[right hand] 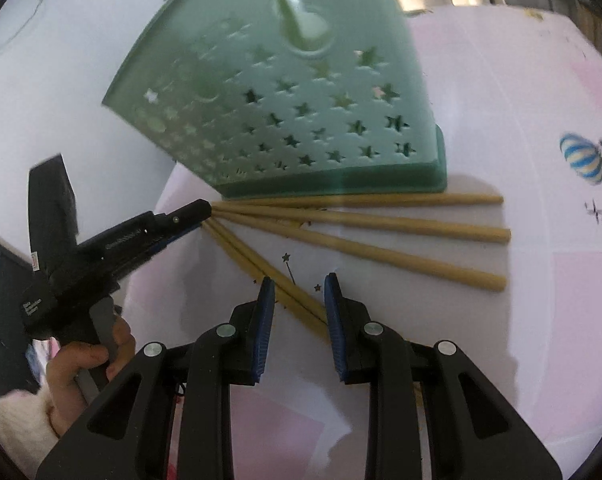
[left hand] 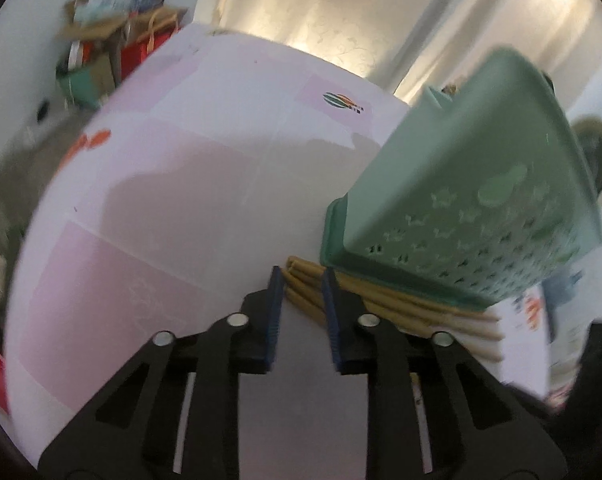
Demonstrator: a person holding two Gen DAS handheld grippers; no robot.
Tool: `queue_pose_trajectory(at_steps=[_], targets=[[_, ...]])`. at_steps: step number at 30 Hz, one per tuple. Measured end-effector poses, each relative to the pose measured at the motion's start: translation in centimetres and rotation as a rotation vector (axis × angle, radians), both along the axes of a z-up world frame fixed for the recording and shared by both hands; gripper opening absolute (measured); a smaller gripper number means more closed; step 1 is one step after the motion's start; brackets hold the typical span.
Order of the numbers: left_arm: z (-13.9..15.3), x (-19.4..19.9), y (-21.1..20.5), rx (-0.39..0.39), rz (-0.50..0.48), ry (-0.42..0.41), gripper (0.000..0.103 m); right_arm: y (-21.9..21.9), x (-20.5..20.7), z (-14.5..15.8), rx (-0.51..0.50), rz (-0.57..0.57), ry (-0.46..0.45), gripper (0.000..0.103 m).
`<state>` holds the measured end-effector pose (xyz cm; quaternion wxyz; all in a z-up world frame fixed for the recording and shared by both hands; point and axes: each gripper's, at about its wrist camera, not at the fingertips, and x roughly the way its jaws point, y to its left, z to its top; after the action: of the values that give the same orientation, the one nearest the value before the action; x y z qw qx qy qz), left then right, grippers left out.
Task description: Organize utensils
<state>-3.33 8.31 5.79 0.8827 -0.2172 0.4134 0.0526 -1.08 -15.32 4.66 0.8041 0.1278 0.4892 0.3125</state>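
Observation:
Several tan chopsticks [right hand: 381,226] lie fanned on the pink and white tablecloth [right hand: 521,320], their thin ends meeting at the left. A green holder [right hand: 293,100] with star-shaped holes stands just behind them, its lower rim against them. My right gripper [right hand: 299,280] is open, and two chopsticks [right hand: 257,264] run between its blue pads without touching them. My left gripper [right hand: 203,210] points at the meeting ends. In the left wrist view my left gripper [left hand: 303,280] is open a little, the chopstick ends [left hand: 301,286] lie just past its tips, and the green holder [left hand: 461,200] rises at the right.
A hand [right hand: 81,364] with a fluffy white sleeve holds the left gripper. Balloon prints [right hand: 585,158] mark the cloth. The table edge [left hand: 113,96] curves at the left, with bags and boxes [left hand: 109,40] on the floor beyond. A bowl [left hand: 595,152] shows behind the holder.

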Motion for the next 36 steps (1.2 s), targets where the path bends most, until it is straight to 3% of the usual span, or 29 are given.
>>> queue_pose_trajectory(at_steps=[2,9,18,21,22,23,24,25,26,32,36], targets=[[-0.2,0.2,0.2,0.015,-0.008,-0.010,0.010,0.0,0.0,0.1,-0.018,0.011,-0.010,0.025],[-0.4,-0.8,2.1,-0.045,-0.002,-0.016,0.000,0.3,0.2,0.3,-0.010,0.009,0.002,0.025],[-0.5,-1.9,3.5,0.044,-0.002,-0.024,0.000,0.3,0.1,0.2,-0.042,-0.004,-0.017,0.025],[-0.3,-1.9,2.8,0.141,-0.043,-0.027,0.000,0.3,0.0,0.4,-0.077,-0.016,-0.043,0.027],[-0.3,-1.9,2.4,0.168,-0.057,-0.030,0.006,0.5,0.0,0.4,-0.093,-0.019,-0.053,0.027],[-0.1,-1.9,1.9,0.205,-0.080,-0.031,0.021,0.4,-0.1,0.5,-0.105,-0.020,-0.061,0.027],[0.0,-2.0,1.2,0.247,-0.092,-0.027,0.039,0.3,-0.2,0.5,-0.121,-0.020,-0.076,0.027],[0.0,-1.8,0.9,0.274,-0.094,-0.017,0.078,0.1,-0.4,0.5,-0.130,-0.020,-0.085,0.027],[-0.3,-1.3,0.4,0.305,-0.104,0.014,0.087,-0.1,-0.5,0.5,-0.142,-0.023,-0.096,0.027],[-0.5,0.6,0.2,0.299,-0.122,0.026,0.095,-2.1,-0.3,0.8,-0.148,-0.050,-0.114,0.028],[-0.5,1.0,-1.3,0.303,-0.236,0.011,0.095,-2.8,-0.4,0.9,-0.171,-0.053,-0.144,0.032]])
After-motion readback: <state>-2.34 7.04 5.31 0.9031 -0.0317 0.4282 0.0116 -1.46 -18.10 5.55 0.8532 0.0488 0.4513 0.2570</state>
